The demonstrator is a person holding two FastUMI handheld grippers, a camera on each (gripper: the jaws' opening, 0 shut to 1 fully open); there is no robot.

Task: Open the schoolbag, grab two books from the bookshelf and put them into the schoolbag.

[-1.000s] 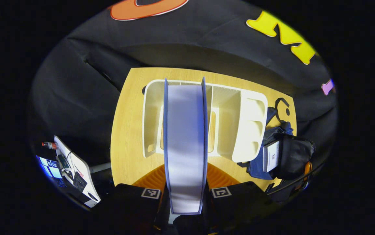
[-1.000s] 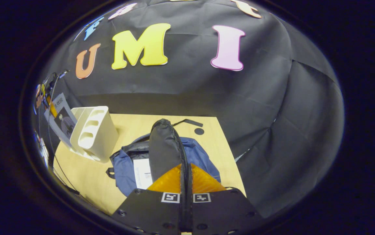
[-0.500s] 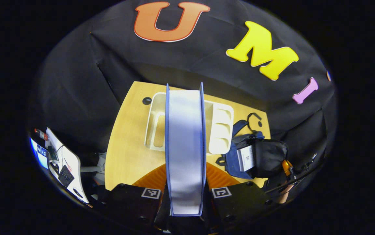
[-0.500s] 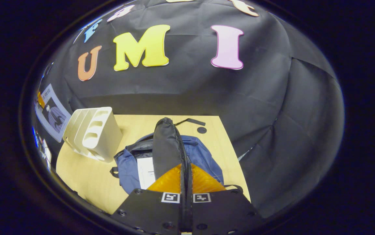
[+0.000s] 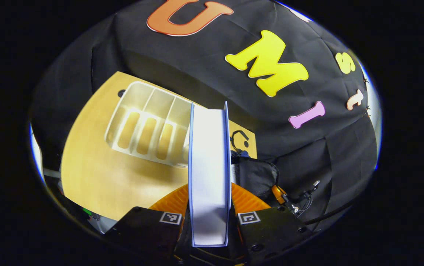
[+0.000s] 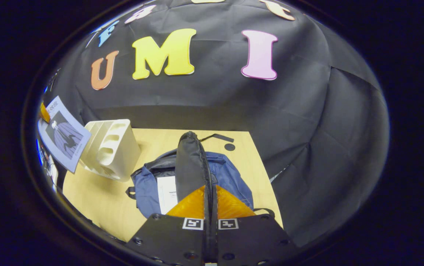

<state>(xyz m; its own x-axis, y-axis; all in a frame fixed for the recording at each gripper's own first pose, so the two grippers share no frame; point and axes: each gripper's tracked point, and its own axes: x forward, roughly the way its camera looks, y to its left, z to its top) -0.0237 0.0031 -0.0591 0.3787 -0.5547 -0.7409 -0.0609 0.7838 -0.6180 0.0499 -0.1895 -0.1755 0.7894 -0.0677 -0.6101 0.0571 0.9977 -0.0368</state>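
My left gripper point(image 5: 209, 201) is shut on a blue-covered book point(image 5: 209, 162), held in the air with its page edges toward the camera. The white bookshelf point(image 5: 149, 123) stands behind and left of it with bare slots. In the right gripper view the same book point(image 6: 64, 133) hangs at the far left, beside the bookshelf point(image 6: 114, 147). My right gripper point(image 6: 210, 201) is shut on the black flap point(image 6: 189, 166) of the blue schoolbag point(image 6: 230, 177) and holds it raised. A white book point(image 6: 166, 189) lies in the bag's opening. In the left gripper view the schoolbag point(image 5: 256, 171) peeks out right of the book.
The wooden table point(image 6: 97, 199) carries the bookshelf and the schoolbag, with bare wood in front of both. A black strap point(image 6: 215, 138) and a round cable hole point(image 6: 229, 147) lie behind the bag. Black cloth walls close in at the back and right.
My left gripper has carried the book off the bookshelf, up and toward the schoolbag, tilting as it went. The right gripper has kept the flap raised almost in place.
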